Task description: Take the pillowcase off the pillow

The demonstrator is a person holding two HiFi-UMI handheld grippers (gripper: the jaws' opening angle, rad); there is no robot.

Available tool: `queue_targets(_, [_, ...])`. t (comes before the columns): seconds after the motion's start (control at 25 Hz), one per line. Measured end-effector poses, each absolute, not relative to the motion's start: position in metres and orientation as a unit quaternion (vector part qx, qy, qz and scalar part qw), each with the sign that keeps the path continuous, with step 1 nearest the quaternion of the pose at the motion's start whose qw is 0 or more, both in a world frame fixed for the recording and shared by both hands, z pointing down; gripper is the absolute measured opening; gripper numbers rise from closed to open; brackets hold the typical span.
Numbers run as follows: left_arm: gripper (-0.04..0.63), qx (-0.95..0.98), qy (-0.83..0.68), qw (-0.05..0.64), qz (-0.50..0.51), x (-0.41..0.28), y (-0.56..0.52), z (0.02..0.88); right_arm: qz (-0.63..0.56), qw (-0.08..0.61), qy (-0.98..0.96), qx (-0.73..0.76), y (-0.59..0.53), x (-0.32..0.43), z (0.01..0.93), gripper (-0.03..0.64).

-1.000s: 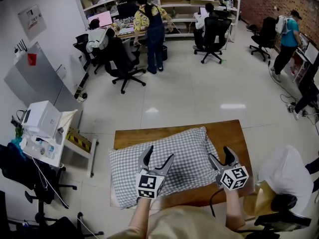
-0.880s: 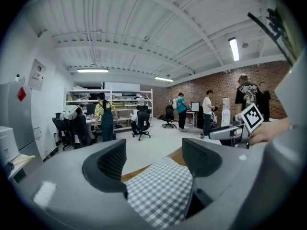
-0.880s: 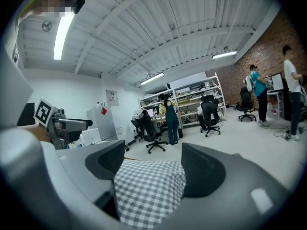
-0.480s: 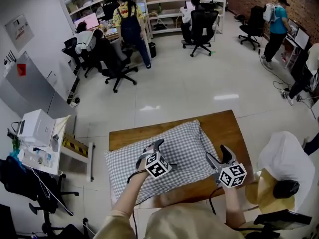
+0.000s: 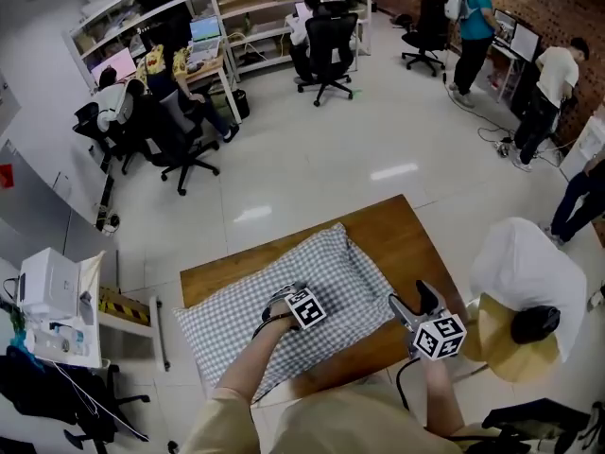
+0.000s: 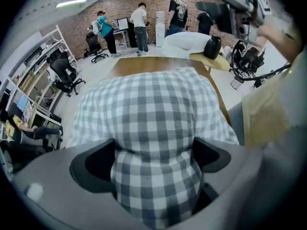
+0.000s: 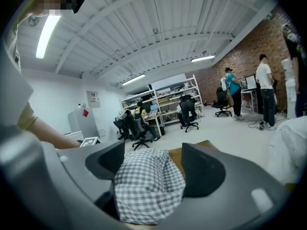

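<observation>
While I watch the head view, the pillow (image 5: pixel 241 334) lies slantwise on the wooden table (image 5: pixel 416 239), and it is still inside the checked pillowcase (image 5: pixel 331 268). It covers the left and middle of the table top, and bare wood shows along the far edge and at the right. The left claw (image 5: pixel 284 303) points steeply down and is sunk into the middle of the pillow. Its jaws have just been opening and now stand spread wide. In the left gripper view a rounded bulge of checked cloth rises between them and fills the gap, and I see no pinch on it. The right claw (image 5: pixel 414 303) lies about level at the right-hand near end of the pillow, just beside the bare wood. In the right gripper view its jaws are partly apart and closed on a thick wad of the checked cloth, which touches both inner faces. The two claws are well apart, with a stretch of pillowcase lying between them. I cannot see the pillowcase opening in any view.
</observation>
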State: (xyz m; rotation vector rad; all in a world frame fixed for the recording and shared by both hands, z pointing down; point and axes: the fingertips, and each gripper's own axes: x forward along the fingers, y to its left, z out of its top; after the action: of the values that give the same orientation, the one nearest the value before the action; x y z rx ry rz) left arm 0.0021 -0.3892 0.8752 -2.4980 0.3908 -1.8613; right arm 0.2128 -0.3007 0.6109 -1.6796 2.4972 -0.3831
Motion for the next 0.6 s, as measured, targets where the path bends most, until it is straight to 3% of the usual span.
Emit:
queue_targets(0.12, [0.447, -0.799, 0.154, 0.026, -0.581, 0.0, -0.397, 0.904, -0.128, 0.053, 0.819, -0.557, -0.291, 0.212, 0.622, 0.359])
queue_targets(0.28, [0.172, -0.81, 0.162, 0.06, -0.56, 0.0, -0.388, 0.889, -0.13, 0.058, 0.819, -0.556, -0.279, 0.208, 0.62, 0.359])
queue_targets(0.36, [0.079, -0.824, 0.177, 0.07, -0.534, 0.003, -0.384, 0.86, -0.132, 0.061, 0.821, -0.552, -0.276, 0.207, 0.613, 0.359])
queue_targets(0.44, [0.018, -0.842, 0.199, 0.059, -0.498, 0.004, -0.377, 0.833, -0.128, 0.064, 0.826, -0.546, -0.274, 0.202, 0.611, 0.359])
queue_targets(0.6, [0.011, -0.88, 0.225, 0.042, -0.417, 0.014, -0.35, 0.773, -0.11, 0.086, 0.836, -0.53, -0.264, 0.206, 0.586, 0.359])
